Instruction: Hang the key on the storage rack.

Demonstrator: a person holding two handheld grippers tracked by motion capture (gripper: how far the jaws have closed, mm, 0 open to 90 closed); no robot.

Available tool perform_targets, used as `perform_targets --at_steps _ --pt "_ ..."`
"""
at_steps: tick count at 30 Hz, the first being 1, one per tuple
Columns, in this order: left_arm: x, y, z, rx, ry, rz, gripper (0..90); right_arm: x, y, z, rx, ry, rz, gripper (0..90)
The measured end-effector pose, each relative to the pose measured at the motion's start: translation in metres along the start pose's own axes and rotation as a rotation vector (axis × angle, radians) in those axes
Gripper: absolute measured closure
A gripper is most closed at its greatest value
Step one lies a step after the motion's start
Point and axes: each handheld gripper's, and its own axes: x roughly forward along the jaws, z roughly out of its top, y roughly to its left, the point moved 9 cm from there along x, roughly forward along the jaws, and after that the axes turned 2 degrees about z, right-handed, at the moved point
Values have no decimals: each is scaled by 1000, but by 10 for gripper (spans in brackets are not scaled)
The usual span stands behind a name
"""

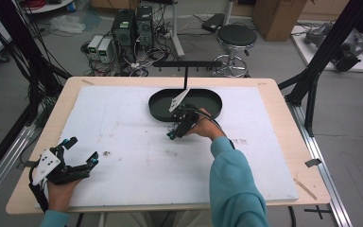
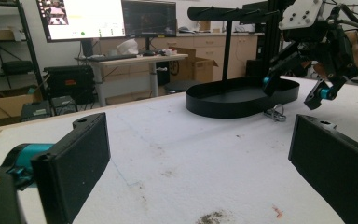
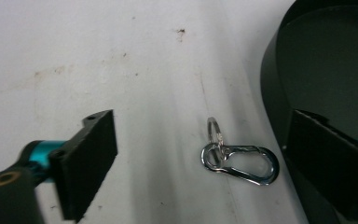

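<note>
A small silver snap clip (image 3: 242,149) with a ring on its end lies flat on the white mat (image 1: 123,123), close beside the outer wall of a black oval tray (image 1: 157,112). My right gripper (image 1: 174,134) hovers just over it, pointing down, jaws open on either side of the clip and not touching it. In the left gripper view the clip (image 2: 276,112) lies at the foot of the tray (image 2: 223,109), under the right gripper (image 2: 293,91). My left gripper (image 1: 82,150) rests at the table's front left, open, nothing between its jaws.
A thin black post with a crossbar (image 1: 185,78) rises from the tray. The mat covers most of the wooden table (image 1: 283,118). Black frame struts (image 1: 312,80) stand at both table sides. A stool (image 1: 236,38) and computer boxes (image 1: 132,28) sit on the floor beyond.
</note>
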Motion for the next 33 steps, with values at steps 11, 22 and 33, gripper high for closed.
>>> perform_targets --at_steps 11,22,33 --pt "0 0 0 1 1 0 57 3 -1 -6 2 35 16 317" --pt "0 0 0 0 1 0 57 3 -6 -10 -31 70 7 540" --pt "0 0 0 0 0 -1 58 3 -6 -10 -47 98 -13 704"
